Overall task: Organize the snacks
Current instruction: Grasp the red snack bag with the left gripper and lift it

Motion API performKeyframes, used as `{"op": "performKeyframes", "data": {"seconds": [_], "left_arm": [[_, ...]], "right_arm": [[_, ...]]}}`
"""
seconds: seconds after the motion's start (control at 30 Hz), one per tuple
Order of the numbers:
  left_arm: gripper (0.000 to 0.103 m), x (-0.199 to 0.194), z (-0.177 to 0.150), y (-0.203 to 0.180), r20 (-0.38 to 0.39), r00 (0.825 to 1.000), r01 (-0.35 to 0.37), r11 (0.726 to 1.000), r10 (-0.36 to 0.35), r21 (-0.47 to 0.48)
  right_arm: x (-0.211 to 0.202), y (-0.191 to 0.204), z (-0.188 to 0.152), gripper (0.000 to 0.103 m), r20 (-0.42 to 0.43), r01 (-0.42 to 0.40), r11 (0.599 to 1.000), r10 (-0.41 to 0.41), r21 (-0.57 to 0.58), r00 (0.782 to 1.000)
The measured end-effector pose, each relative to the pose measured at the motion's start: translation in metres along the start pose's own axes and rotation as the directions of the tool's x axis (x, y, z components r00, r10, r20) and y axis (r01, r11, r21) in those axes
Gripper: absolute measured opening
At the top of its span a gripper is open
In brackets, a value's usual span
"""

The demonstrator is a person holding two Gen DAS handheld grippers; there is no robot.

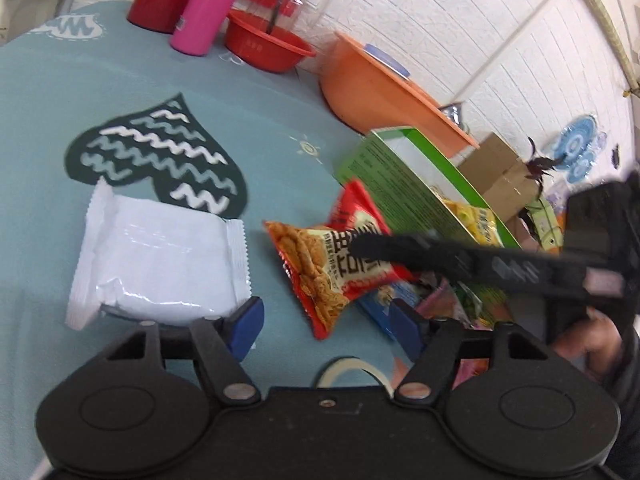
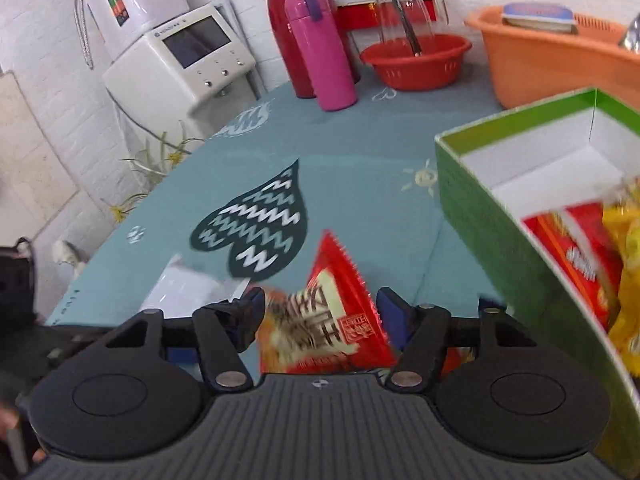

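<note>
A red snack bag (image 2: 324, 320) lies on the teal tablecloth (image 2: 360, 152), between the fingers of my right gripper (image 2: 320, 312). The jaws stand wide, open, with a gap on the left side. In the left wrist view one of the right gripper's black fingers (image 1: 440, 256) crosses over the same red bag (image 1: 320, 272). My left gripper (image 1: 326, 326) is open with only cloth between its blue pads. A white packet (image 1: 160, 264) lies just ahead of its left pad. The green box (image 2: 480, 216) to the right holds red and yellow snack packs (image 2: 580, 264).
At the back stand a pink bottle (image 2: 324, 48), a red flask (image 2: 284, 20), a glass jug (image 2: 404, 0), a red bowl (image 2: 416, 60) and an orange basin (image 2: 552, 64). A white appliance (image 2: 180, 60) sits beyond the table's left edge. More packets (image 1: 452, 300) lie beside the box.
</note>
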State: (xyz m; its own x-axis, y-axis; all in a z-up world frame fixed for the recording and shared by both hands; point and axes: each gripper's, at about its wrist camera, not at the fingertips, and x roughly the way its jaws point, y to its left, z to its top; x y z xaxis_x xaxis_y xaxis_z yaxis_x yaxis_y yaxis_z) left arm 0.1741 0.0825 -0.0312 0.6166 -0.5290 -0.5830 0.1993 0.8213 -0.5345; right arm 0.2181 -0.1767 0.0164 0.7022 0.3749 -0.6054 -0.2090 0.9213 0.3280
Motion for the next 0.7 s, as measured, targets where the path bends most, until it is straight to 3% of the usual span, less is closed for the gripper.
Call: {"op": "performKeyframes", "data": {"seconds": [0.07,0.23,0.4,0.5,0.7], "left_arm": [[0.095,-0.001,0.004,0.01,0.023,1.0,-0.021,0.999,0.022,-0.025],[0.096,-0.004,0.013,0.022,0.05,0.999,0.011,0.996,-0.006,-0.093],[0.098,0.004,0.025,0.009,0.046,0.999,-0.01,0.999,0.012,-0.042],[0.098,0.018,0.03,0.006,0.024,0.999,-0.021,0.999,0.022,-0.03],[0.097,0.036,0.03,0.005,0.0,0.999,-0.033,0.999,0.033,-0.013]], "right_arm": [[-0.011,0.001,-0.013,0.097,-0.007,-0.028,1.0,0.028,-0.012,1.0],[-0.022,0.007,-0.025,0.096,0.01,0.019,0.996,-0.019,-0.086,1.0],[-0.013,0.004,-0.017,0.095,0.034,0.053,0.996,-0.05,-0.076,0.998],[-0.008,0.008,-0.017,0.089,0.038,0.084,0.991,-0.08,-0.103,0.996],[-0.001,0.009,-0.018,0.06,0.035,0.098,0.988,-0.094,-0.122,0.995]]}}
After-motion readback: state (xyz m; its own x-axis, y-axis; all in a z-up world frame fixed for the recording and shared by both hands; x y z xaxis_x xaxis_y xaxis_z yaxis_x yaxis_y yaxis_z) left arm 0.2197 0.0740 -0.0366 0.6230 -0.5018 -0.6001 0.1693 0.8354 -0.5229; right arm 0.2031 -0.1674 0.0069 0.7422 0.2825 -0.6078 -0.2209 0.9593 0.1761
